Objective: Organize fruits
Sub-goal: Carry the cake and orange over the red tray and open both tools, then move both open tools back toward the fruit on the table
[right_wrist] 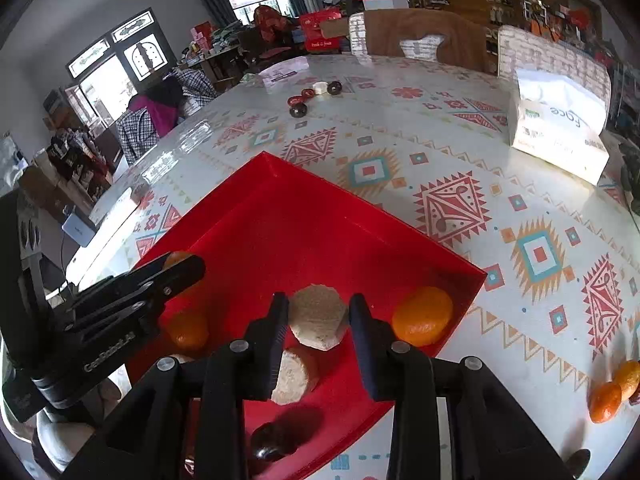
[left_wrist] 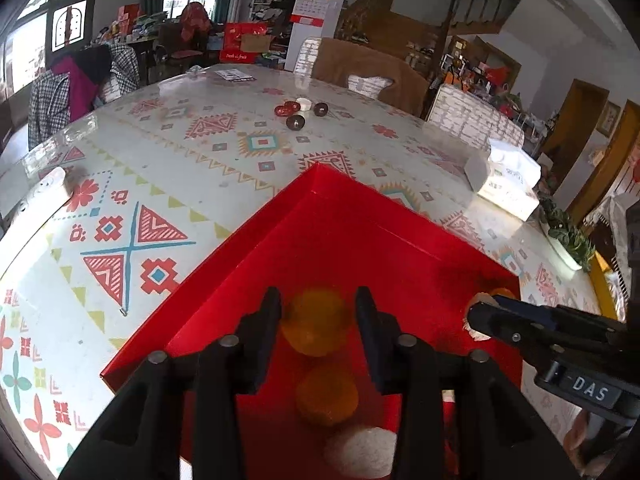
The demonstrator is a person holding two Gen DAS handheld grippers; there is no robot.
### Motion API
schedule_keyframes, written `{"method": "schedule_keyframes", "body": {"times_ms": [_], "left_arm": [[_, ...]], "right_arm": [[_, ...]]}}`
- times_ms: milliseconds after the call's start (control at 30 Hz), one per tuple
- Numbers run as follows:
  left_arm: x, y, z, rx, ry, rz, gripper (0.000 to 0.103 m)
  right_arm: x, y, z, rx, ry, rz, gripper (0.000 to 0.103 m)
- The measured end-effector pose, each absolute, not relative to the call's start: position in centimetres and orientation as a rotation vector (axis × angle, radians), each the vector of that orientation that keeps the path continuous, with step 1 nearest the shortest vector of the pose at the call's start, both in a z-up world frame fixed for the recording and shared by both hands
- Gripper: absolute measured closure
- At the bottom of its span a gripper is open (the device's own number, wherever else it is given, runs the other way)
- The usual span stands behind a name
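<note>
Right wrist: right hand-held gripper (right_wrist: 319, 314) clamps beige puck (right_wrist: 318, 316); tissue box (right_wrist: 560, 132) reads, perhaps, "Face".

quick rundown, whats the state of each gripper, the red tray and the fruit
left gripper: open, over an orange in the tray, pads clear of it
right gripper: shut on a beige round piece, held above the tray
red tray: flat on the table, partly filled at the near end
orange at tray corner: inside the tray, against its wall
two oranges: outside the tray, on the table
tissue box: open, tissue sticking out
</note>
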State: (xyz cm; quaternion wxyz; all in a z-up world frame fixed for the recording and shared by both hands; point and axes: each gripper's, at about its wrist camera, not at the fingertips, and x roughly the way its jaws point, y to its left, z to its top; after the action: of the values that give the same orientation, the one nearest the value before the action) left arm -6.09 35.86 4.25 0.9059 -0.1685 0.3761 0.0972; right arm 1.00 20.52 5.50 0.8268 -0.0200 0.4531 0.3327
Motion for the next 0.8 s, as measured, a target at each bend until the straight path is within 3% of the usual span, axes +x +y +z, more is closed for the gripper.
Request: {"method": "schedule_keyframes", "body": {"times_ms": [67, 233, 467, 800], "left_arm": [[-6.4, 36.0, 4.6, -0.354, 0.758, 0.207, 0.051], [-7.5, 36.0, 6.0, -0.385, 0.72, 0.215, 0.049], [-9.3, 33.4, 8.3, -0.375, 0.666, 0.17, 0.037], [-10.8, 26.3, 9.8, -0.326, 0.664, 0.037, 0.032]], "right_arm": [[1.2, 20.1, 5.6, -0.021, 0.96, 0.711, 0.069], [1.2, 19.0, 6.5, 0.02, 0.936, 0.717, 0.068], [0.2, 14.5, 8.3, 0.099, 0.889, 0.692, 0.063], [-1.3, 1.7, 8.6, 0.239, 0.849, 0.528, 0.059]]}}
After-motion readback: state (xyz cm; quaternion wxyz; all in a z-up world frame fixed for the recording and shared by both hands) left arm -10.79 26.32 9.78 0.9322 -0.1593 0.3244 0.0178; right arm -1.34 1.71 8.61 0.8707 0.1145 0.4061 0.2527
